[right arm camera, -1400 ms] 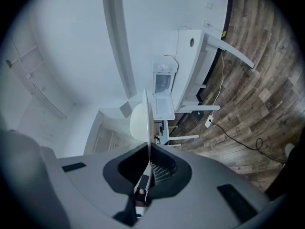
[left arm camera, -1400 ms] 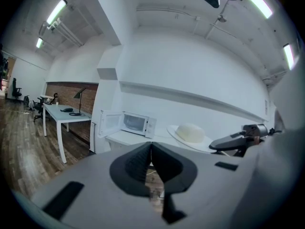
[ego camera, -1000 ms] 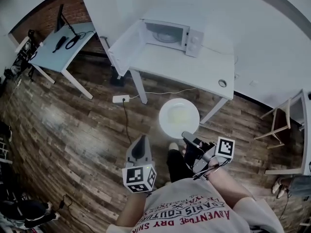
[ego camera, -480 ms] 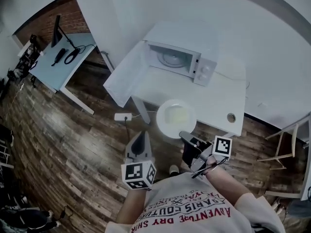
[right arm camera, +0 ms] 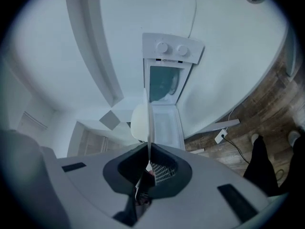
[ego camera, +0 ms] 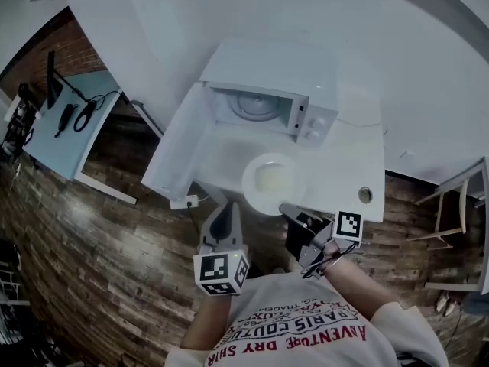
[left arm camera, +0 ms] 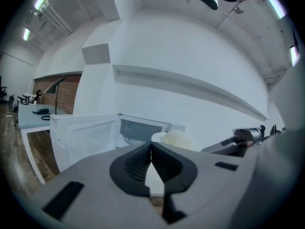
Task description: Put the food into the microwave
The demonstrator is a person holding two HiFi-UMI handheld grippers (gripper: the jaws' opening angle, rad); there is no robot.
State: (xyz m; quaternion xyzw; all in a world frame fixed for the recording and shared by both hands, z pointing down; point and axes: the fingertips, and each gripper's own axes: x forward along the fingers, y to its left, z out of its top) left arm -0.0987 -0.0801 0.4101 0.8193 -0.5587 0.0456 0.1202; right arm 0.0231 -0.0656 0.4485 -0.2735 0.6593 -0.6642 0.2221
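Observation:
The white plate (ego camera: 273, 183) with pale yellowish food hangs over the front of the white table (ego camera: 348, 167), just before the microwave (ego camera: 263, 102). The microwave's door (ego camera: 179, 155) stands swung open to the left, and its glass turntable shows inside. My right gripper (ego camera: 285, 208) is shut on the plate's near rim. In the right gripper view the plate (right arm camera: 145, 120) shows edge-on between the jaws of the right gripper (right arm camera: 148, 149). My left gripper (ego camera: 227, 209) is shut and empty, left of the plate and below the door. In the left gripper view that gripper (left arm camera: 151, 146) points at the microwave (left arm camera: 140, 128).
A cable hole (ego camera: 365, 196) sits at the table's near right corner. A power strip (ego camera: 182, 202) with a cord lies on the wooden floor under the door. A pale blue desk (ego camera: 65, 125) with cables stands far left, a chair frame (ego camera: 458, 197) at the right.
Both grippers have moved forward toward the microwave. The plate, earlier over the floor in front of the table, now hangs over the table before the open microwave.

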